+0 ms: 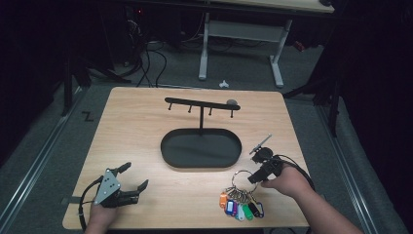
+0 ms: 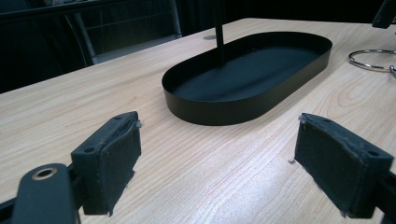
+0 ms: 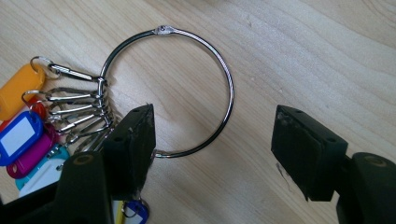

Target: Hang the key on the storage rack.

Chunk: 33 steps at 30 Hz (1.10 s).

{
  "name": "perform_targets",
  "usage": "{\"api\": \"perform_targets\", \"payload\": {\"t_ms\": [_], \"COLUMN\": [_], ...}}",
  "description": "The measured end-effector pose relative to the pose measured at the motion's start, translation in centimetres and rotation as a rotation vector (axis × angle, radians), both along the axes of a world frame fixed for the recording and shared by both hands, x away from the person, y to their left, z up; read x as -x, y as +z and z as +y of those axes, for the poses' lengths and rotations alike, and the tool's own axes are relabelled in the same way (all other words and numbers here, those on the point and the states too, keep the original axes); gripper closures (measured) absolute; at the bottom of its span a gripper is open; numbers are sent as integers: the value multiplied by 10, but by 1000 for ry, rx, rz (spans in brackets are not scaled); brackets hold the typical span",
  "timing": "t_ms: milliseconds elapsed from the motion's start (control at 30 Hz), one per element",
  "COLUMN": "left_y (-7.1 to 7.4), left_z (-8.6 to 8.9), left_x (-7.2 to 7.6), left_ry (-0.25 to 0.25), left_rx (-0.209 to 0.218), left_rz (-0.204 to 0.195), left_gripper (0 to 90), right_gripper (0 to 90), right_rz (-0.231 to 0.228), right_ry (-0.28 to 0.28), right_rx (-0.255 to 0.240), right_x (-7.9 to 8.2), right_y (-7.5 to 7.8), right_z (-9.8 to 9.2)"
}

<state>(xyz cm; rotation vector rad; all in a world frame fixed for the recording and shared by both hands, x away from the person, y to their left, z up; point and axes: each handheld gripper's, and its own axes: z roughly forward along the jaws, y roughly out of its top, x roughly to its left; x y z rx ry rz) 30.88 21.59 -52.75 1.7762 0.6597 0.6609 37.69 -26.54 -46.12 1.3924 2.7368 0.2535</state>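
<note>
A large metal key ring point(image 3: 161, 30) lies flat on the wooden table at the front right, with several coloured key tags point(image 3: 18, 133) clipped to its left side. My right gripper point(image 3: 212, 149) hovers over it, open; one jaw overlaps the ring's lower edge and the other stands clear to the right. In the high view the right gripper point(image 1: 253, 176) sits just right of the ring point(image 1: 242, 176) and tags point(image 1: 241, 207). My left gripper point(image 1: 136, 175) rests open at the front left with nothing between its pads point(image 2: 114, 158).
A black key stand with an oval tray point(image 1: 165, 146) and a hooked crossbar point(image 1: 202, 103) stands mid-table; its tray wall point(image 2: 224, 109) lies ahead of the left gripper. A small grey object point(image 1: 233, 102) sits on the bar's right end. White desk legs point(image 1: 277, 63) stand behind.
</note>
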Motion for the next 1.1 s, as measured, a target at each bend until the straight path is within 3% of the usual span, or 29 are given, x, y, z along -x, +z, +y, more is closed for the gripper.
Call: {"api": "perform_targets", "payload": {"t_ms": [67,100,433,733,833,1100], "left_y": [0,0,0,0,0,0], "left_z": [0,0,2,0,1,2], "left_x": [0,0,1,0,1,1], "left_ry": [-1,-2,-3,2,0,-5], "left_rx": [2,2,20,13,11,16], "left_rz": [-2,-3,-7,-4,-4,-8], "left_gripper": [150,150,150,150,150,150], "right_gripper": [316,326,349,382,425,476], "right_rz": [13,11,13,-10,16,43], "right_ry": [2,28,82,158,181,200], "right_rx": [25,30,55,81,107,117], "right_x": [-1,-4,-11,-23,-31,-42], "right_y": [1,0,-4,-1,-13,-29], "right_z": [2,2,17,30,35,37]}}
